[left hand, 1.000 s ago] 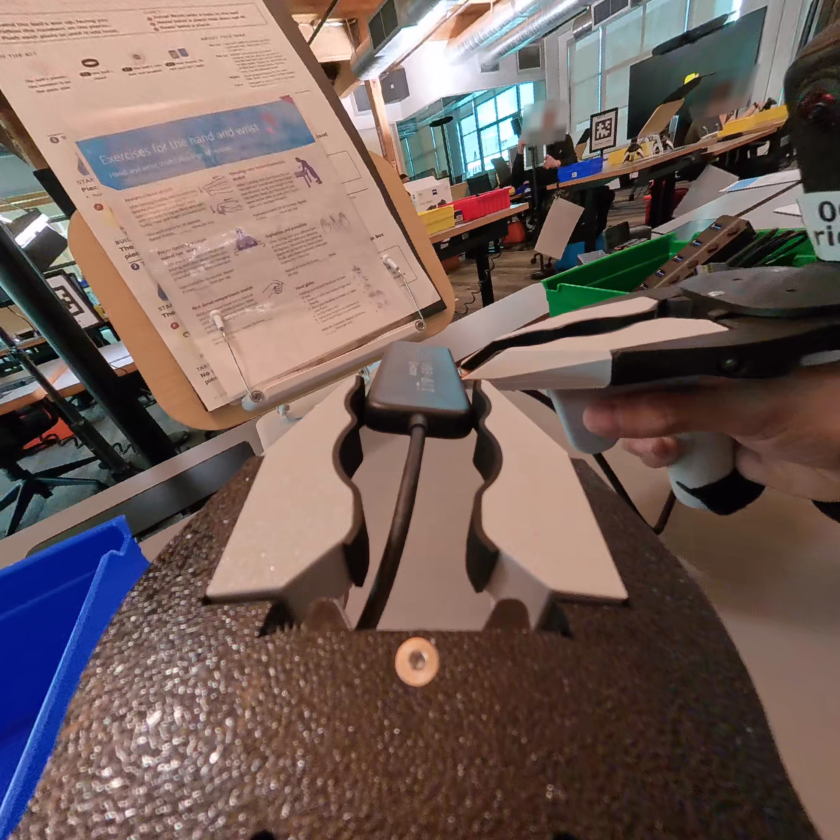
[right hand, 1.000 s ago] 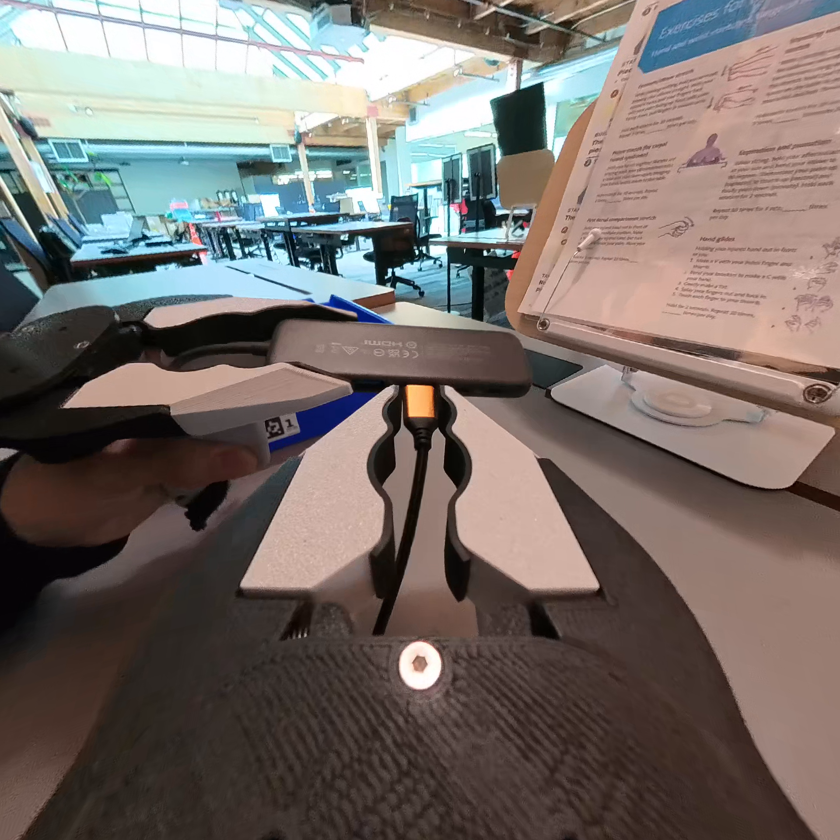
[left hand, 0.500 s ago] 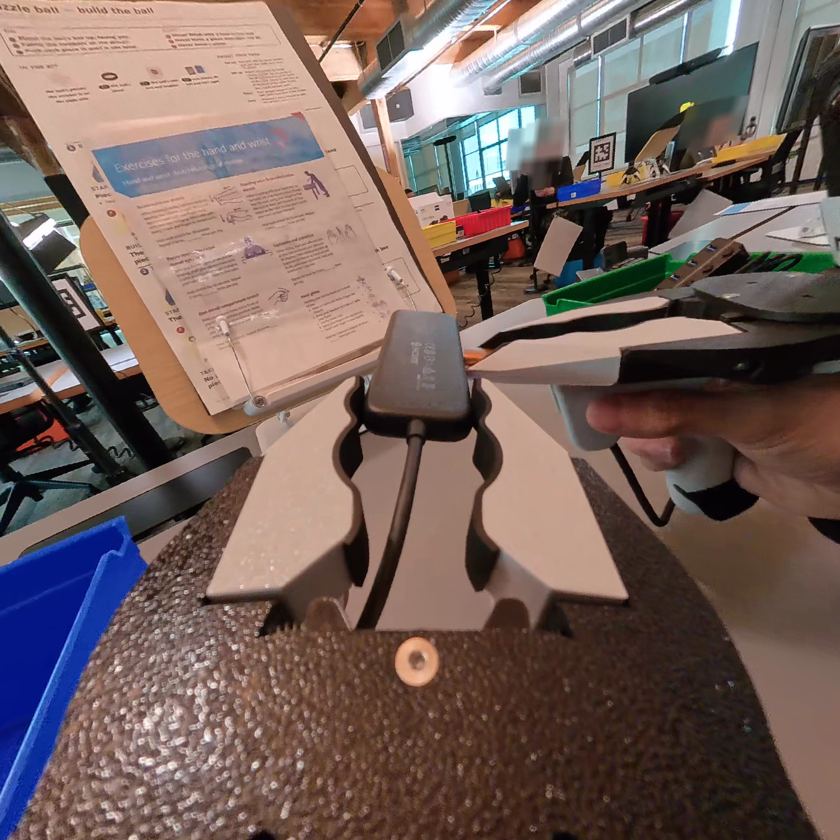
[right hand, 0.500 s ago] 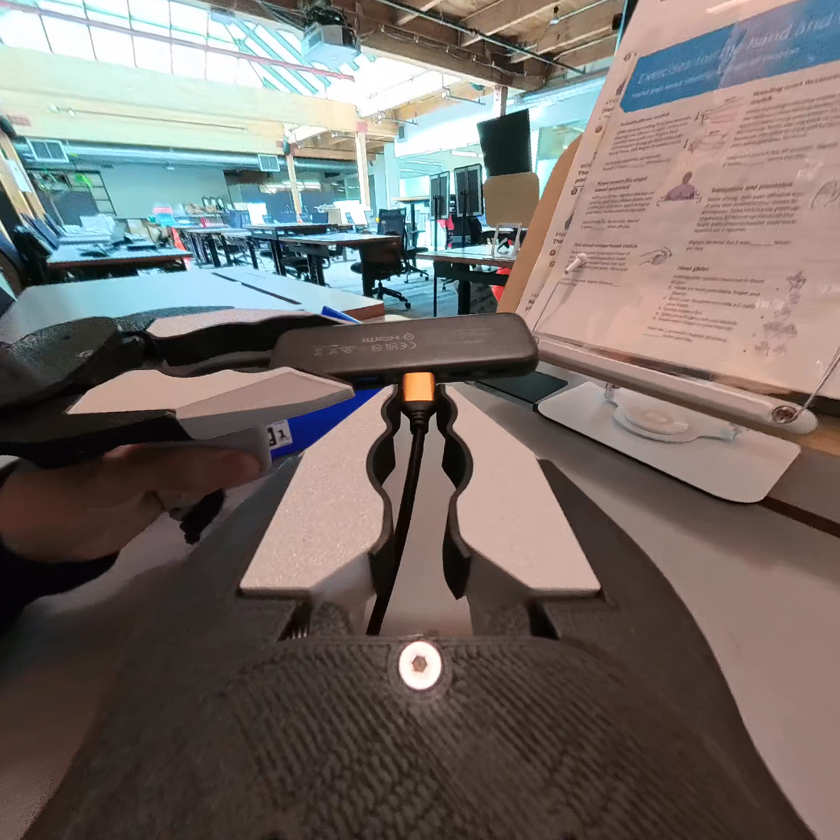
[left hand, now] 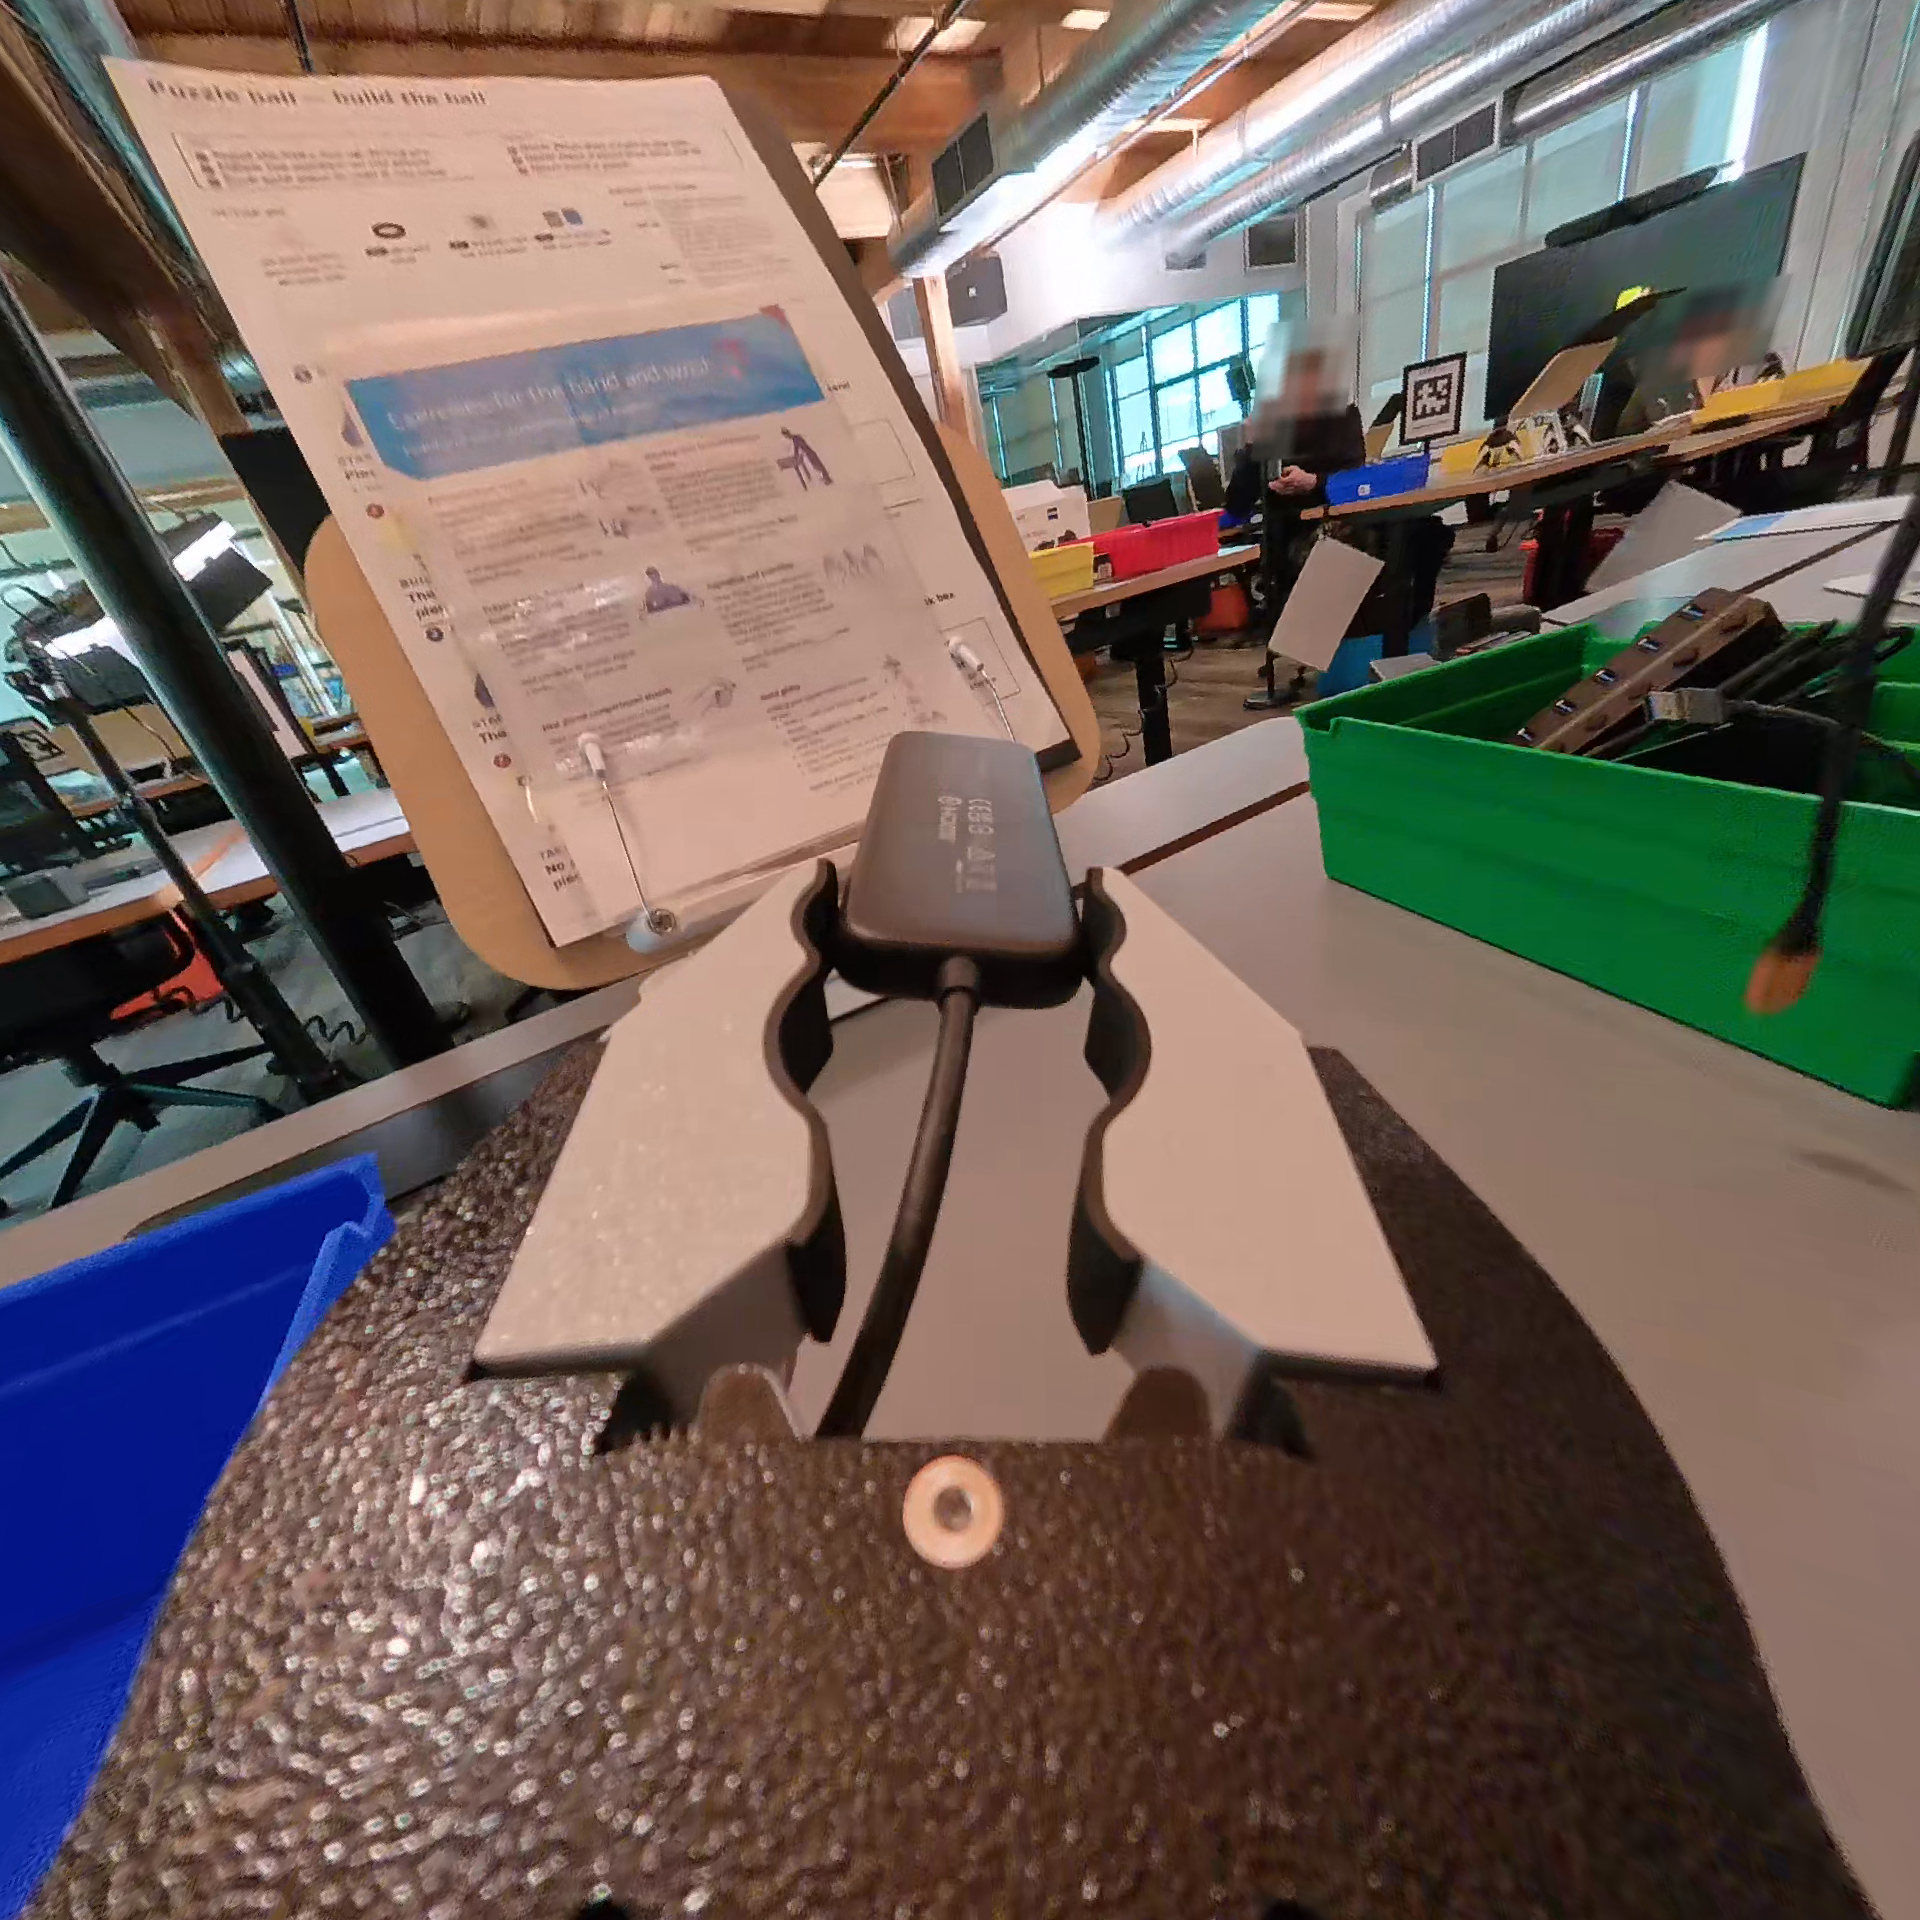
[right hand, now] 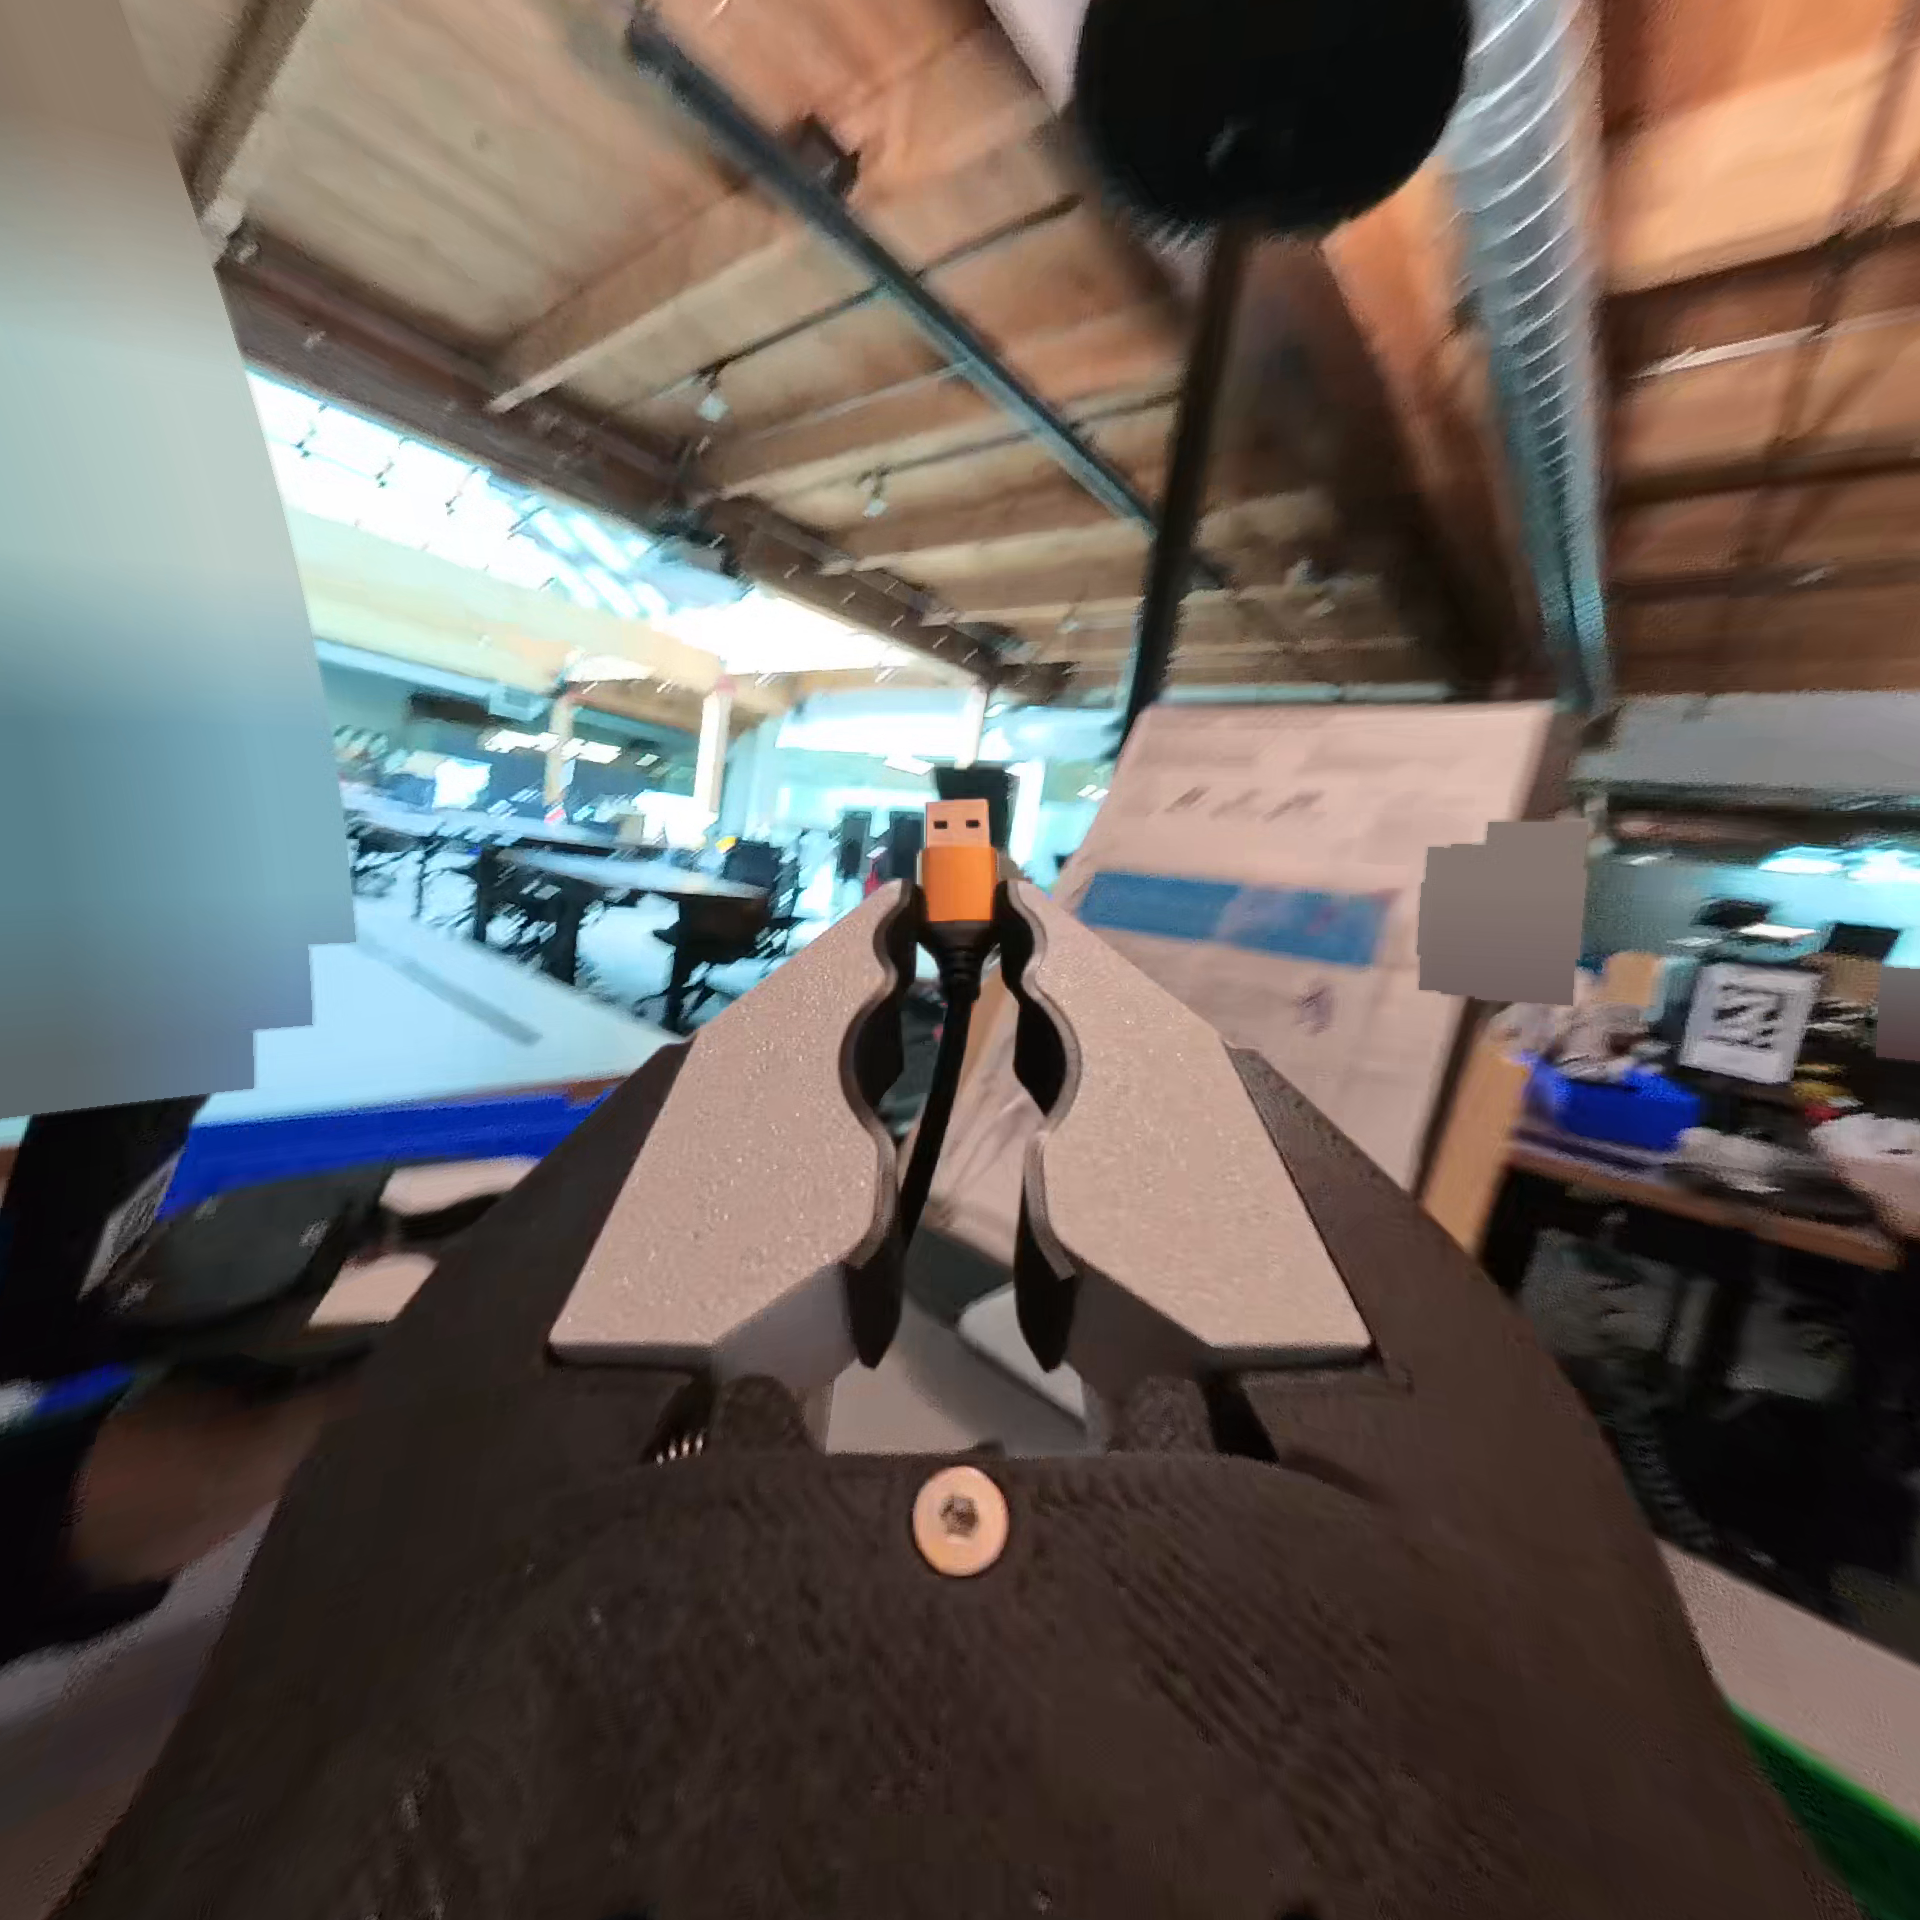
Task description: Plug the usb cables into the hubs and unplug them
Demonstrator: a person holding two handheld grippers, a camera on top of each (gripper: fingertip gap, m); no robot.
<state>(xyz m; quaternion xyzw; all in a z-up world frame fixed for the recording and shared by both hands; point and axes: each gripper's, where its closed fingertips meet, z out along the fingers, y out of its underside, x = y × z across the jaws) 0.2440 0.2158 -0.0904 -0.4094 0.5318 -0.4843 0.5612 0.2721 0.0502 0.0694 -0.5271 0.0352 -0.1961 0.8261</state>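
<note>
My left gripper (left hand: 956, 906) is shut on a dark grey USB hub (left hand: 961, 831) and holds it level above the table; the hub's own black lead runs back between the fingers. My right gripper (right hand: 958, 909) is shut on the orange USB plug (right hand: 958, 881) of a black cable. The plug's metal tip is bare and points up and away, free of the hub. In the left wrist view a black cable with an orange end (left hand: 1782, 966) hangs at the right. The right gripper itself does not show there.
A green bin (left hand: 1558, 862) holding more hubs (left hand: 1652, 675) and cables stands to the right. A blue bin (left hand: 156, 1403) sits at the near left. A document stand with printed sheets (left hand: 623, 520) rises behind the hub on the grey table (left hand: 1455, 1143).
The orange plug was in the hub's side port; now it is out. My right gripper has swung up and away with it and left the left wrist view. The left gripper keeps the hub.
</note>
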